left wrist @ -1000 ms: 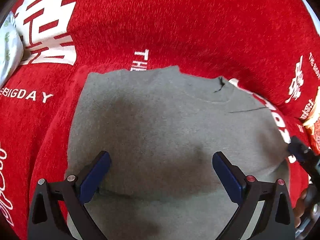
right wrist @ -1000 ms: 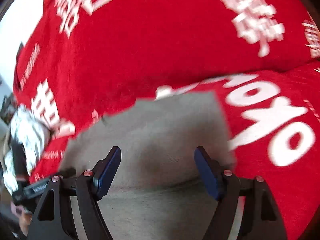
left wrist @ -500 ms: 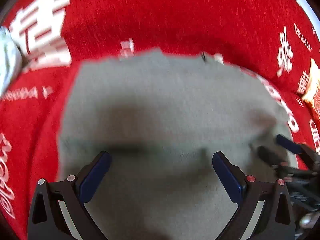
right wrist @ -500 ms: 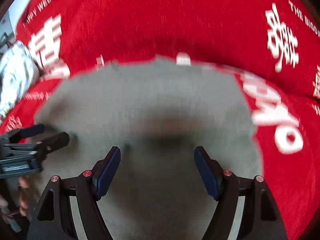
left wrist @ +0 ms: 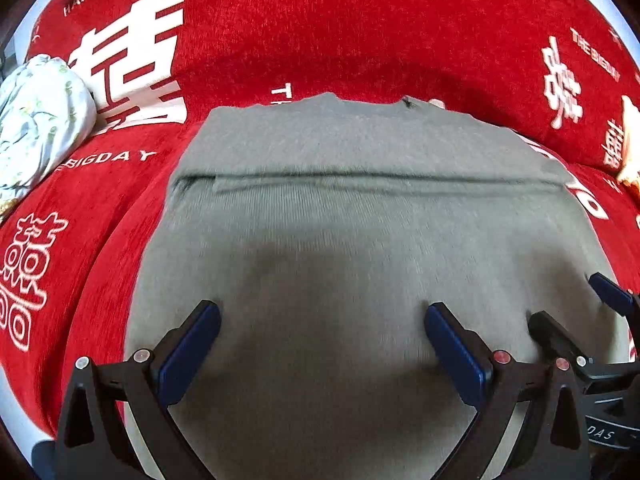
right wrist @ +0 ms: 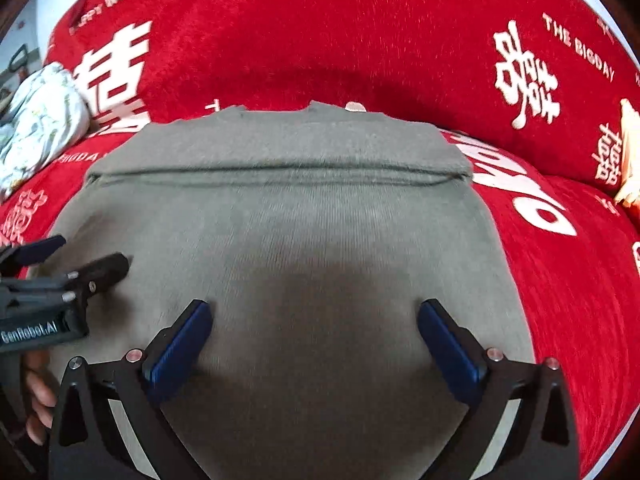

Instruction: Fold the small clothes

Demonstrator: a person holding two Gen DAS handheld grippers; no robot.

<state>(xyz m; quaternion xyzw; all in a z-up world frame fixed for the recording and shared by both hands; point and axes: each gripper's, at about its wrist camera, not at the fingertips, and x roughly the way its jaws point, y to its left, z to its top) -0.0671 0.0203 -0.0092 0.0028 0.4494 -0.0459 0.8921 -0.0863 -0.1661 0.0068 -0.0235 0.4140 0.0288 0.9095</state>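
Moved: both grippers drawn back; a fold edge now seen across the sweater (left wrist: 360, 240) | Place: flat on the red cover (left wrist: 320, 40), mid-seat | Jaws: left gripper (left wrist: 322, 344) spread, empty; right gripper (right wrist: 314, 340) opening, empty | Progress: one fold laid; more judged left.

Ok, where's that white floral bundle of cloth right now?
The white floral bundle sits at the far left edge of both wrist views, on the red printed cover, left of the grey garment and not touching it.
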